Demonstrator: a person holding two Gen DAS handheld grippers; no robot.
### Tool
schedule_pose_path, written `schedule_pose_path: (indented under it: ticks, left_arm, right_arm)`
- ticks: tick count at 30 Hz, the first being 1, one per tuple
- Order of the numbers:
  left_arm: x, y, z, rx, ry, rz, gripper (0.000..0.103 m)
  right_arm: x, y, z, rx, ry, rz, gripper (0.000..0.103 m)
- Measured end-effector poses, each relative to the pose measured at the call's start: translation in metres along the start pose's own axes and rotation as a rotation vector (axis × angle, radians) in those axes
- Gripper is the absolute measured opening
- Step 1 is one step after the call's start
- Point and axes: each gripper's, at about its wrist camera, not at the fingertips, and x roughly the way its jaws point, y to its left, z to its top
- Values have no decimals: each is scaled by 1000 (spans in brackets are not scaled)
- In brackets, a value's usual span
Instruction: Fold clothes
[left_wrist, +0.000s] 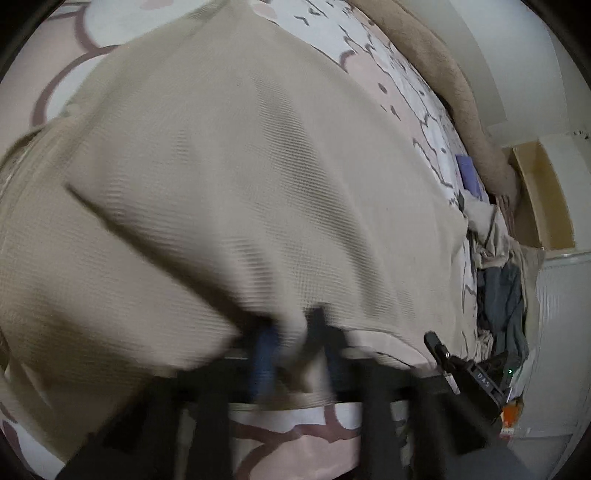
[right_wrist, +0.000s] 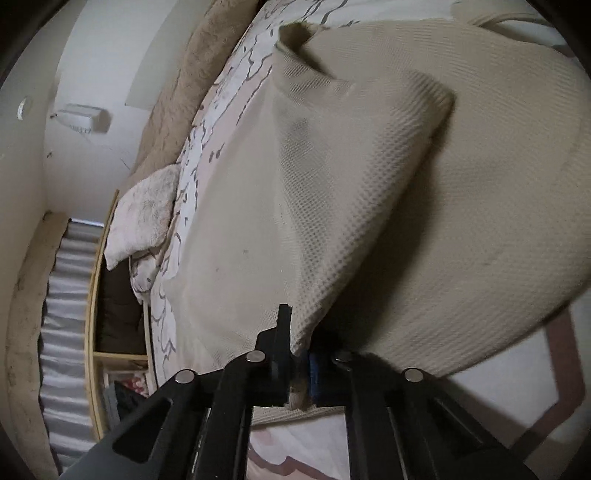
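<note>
The bed (left_wrist: 399, 96) carries everything here, covered in a smooth printed sheet (right_wrist: 221, 122) of white and pale pink with dark brownish outlines. A long tan fleece blanket (left_wrist: 461, 96), fuzzy and rolled into a ridge, runs along the bed's far edge by the wall.

Over most of the bed lies the beige garment (left_wrist: 221, 166), a thin waffle-knit fabric with a fine grid of small cells. It is loose and limp, draping in broad soft creases rather than holding shape. In the right wrist view one flap is doubled back over the rest, its corner peaked up, which suggests a fold is under way. Both hems are pinched at the bed's near edge, probably so the cloth can be carried across evenly with its edges matched.

At one end of the bed a heap of crumpled clothes (left_wrist: 498, 280), cream and grey-blue, seems to wait its turn; at the other sits a mottled plush pillow (right_wrist: 144, 218).

The left hand-held gripper (left_wrist: 291, 350), blurred, is clamped on the garment's hem, blue pads either side of the cloth. The right hand-held gripper (right_wrist: 301, 369) likewise pinches a bunched fold of the hem.
</note>
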Motion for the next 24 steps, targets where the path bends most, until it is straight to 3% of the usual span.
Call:
schedule_pose_path:
  ticks: [2,5,10,14,18,21,22,23,24]
  left_arm:
    - [-14,6,-8,-9,-26,-33,7]
    - [-23,6,-19,16,-55,-9,6]
    - [-6,14,-26,33,-34,53,6]
    - [-12,6,-27,89,-32,82,7]
    - [-33,-11,-32,215,-95,216,18]
    - [-64,-26,-40,327,-210,364,20]
    - [-73,-29,-42,356,-242,403,24]
    - [-82,-33,-42,383,-278,429,28]
    - [-91,-37,-42,410,-317,454,36]
  right_arm:
    - [-12,6,-2,-38,-27,1,6]
    - [-29,23,-8,-127,-67,-9,6]
    - [-2,9,-14,-178,-22,-141,6]
    - [-1,-1,-15,-177,-45,-110,6]
    - [-9,9,-15,-232,-20,-162,6]
    - [-30,17,-16,-305,-45,-263,20]
    - [-38,20,-17,-331,-57,-301,39]
    - [-49,23,-16,-349,-86,-342,65]
    - [-62,28,-14,-374,-137,-370,71]
